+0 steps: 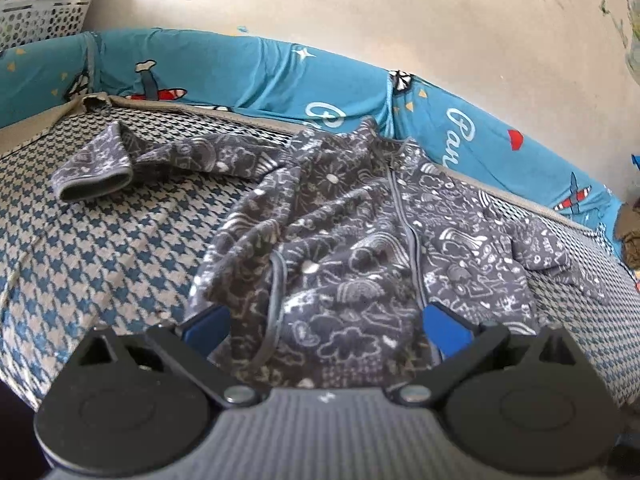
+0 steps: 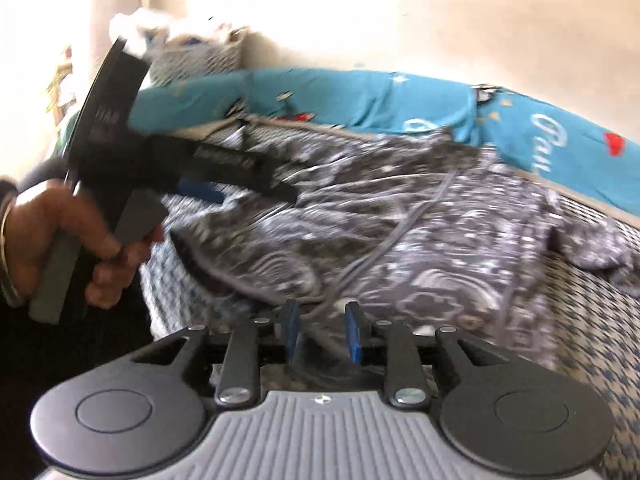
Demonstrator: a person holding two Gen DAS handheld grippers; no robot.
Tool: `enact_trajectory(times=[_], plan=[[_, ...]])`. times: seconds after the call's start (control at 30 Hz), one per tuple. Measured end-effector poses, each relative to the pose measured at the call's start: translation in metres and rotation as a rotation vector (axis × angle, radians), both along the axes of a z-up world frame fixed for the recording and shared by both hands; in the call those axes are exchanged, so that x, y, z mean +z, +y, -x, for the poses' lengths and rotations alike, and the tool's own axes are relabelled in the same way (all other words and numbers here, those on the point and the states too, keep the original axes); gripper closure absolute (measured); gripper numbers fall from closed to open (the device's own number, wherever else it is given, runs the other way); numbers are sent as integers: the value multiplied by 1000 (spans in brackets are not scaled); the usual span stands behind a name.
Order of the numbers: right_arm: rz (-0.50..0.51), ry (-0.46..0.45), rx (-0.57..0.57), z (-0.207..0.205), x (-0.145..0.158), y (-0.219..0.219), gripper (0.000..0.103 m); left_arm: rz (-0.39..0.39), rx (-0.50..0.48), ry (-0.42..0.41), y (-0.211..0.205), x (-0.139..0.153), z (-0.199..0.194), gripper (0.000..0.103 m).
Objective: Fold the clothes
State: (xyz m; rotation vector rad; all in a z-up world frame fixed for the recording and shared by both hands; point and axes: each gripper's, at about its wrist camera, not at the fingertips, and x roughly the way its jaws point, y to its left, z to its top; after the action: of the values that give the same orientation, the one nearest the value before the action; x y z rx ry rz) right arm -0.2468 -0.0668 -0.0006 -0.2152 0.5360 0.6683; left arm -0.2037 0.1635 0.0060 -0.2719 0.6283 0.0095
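Observation:
A grey garment (image 1: 352,248) printed with white doodles lies spread face up on the houndstooth bed cover (image 1: 100,248). Its left sleeve (image 1: 96,172) stretches out to the left. My left gripper (image 1: 326,320) hovers over the near hem, open wide, its blue pads clear of the cloth on either side. In the blurred right wrist view the garment (image 2: 420,232) fills the middle. My right gripper (image 2: 322,330) stands at its near edge, open by a narrow gap, and a grey trim line runs toward that gap. A hand (image 2: 60,232) holds the left gripper (image 2: 248,196) at the left.
A turquoise padded bumper (image 1: 260,72) with plane prints runs along the bed's far edge against a pale wall. A white perforated basket (image 1: 40,16) stands at the far left corner. Bare houndstooth cover (image 2: 592,340) shows to the right of the garment.

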Motion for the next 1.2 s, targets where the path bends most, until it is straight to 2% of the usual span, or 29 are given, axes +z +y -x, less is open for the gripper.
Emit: enact_trajectory(times=[0.2, 0.27, 0.4, 0.53, 0.73, 0.8, 0.83, 0.87, 1.0, 1.2], plan=[[-16, -32, -239, -14, 7, -28, 72, -31, -58, -2, -19, -4, -6, 0], [-24, -26, -346, -23, 6, -40, 67, -50, -89, -14, -26, -5, -8, 0], [-46, 11, -530, -38, 3, -62, 64, -71, -148, -18, -40, -8, -14, 0], [-75, 85, -621, -49, -5, -78, 62, -65, -157, 23, -45, -16, -22, 0], [-111, 225, -660, -68, -24, -85, 61, -84, -172, 80, -50, -27, -24, 0], [-109, 217, -651, -67, -26, -83, 72, -108, -184, 91, -54, -31, -22, 0], [-103, 214, -641, -67, -26, -82, 87, -124, -190, 92, -56, -31, -21, 0], [-93, 210, -639, -67, -26, -82, 96, -134, -200, 95, -58, -32, -20, 0], [-41, 158, -674, -59, -20, -83, 100, -109, -226, 85, -58, -28, -11, 0], [-4, 174, -700, -52, -18, -83, 100, -87, -140, 23, -46, -18, -6, 0]])
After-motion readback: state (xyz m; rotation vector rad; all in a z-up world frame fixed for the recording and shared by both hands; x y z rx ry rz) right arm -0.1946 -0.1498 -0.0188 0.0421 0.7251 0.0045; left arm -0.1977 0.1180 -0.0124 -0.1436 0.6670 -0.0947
